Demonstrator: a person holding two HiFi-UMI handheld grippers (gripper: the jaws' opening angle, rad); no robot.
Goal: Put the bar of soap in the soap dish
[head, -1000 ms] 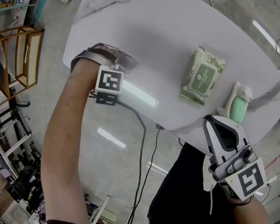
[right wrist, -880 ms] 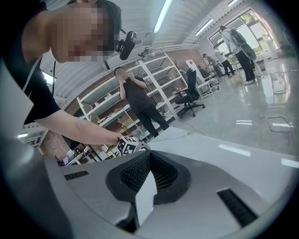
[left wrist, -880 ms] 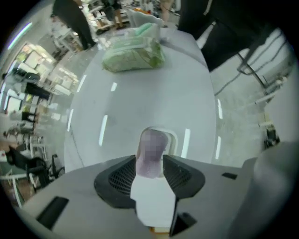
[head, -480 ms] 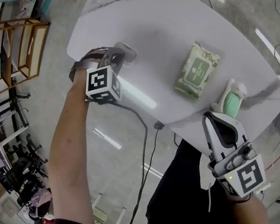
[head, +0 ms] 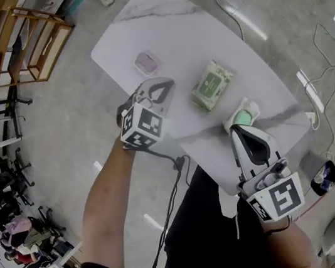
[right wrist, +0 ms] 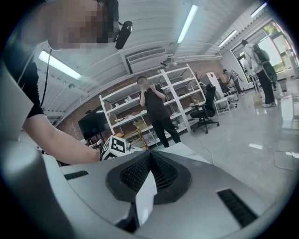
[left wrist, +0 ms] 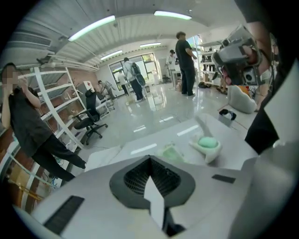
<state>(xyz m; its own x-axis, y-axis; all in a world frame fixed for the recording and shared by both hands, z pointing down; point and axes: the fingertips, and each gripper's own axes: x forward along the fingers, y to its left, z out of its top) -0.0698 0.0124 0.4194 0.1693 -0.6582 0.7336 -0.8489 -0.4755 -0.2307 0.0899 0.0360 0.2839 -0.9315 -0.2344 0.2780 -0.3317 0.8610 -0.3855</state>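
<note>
Lying at the far left of the bench point(head: 189, 41), the lilac bar of soap point(head: 146, 64) appears already seated in the soap dish point(head: 138, 60). The fingers of the left gripper point(head: 164, 85) and right gripper point(head: 236, 131) are clenched on nothing; both are best held clear of the dish.
</note>
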